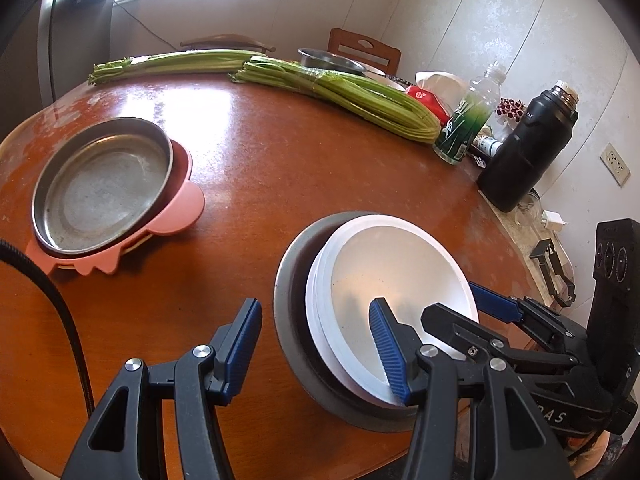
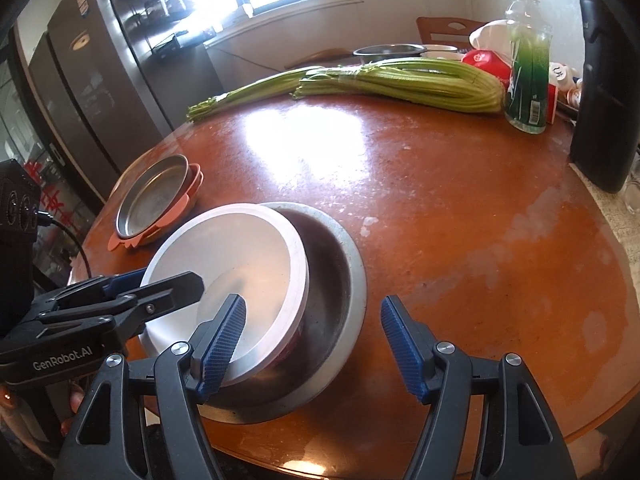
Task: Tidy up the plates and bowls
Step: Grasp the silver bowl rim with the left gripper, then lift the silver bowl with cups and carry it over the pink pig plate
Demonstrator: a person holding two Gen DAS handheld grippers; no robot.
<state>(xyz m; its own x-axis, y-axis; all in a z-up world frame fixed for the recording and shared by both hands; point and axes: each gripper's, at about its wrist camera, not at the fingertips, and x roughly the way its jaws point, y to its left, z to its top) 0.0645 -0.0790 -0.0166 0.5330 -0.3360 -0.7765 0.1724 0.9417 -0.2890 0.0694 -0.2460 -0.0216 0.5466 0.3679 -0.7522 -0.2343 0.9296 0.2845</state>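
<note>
The white bowls (image 2: 224, 264) sit nested and tilted inside the steel bowl (image 2: 344, 280), which rests near the round table's (image 2: 460, 208) front edge. Both claws are released: the left gripper (image 1: 316, 348) straddles the stack's near rim without pinching it, and the right gripper (image 2: 312, 344) likewise has one finger over the white bowl, the other over bare wood. A wide bare stretch of tabletop separates this stack from the steel plate (image 1: 104, 192) on pink plates (image 1: 184, 212) by the left edge.
</note>
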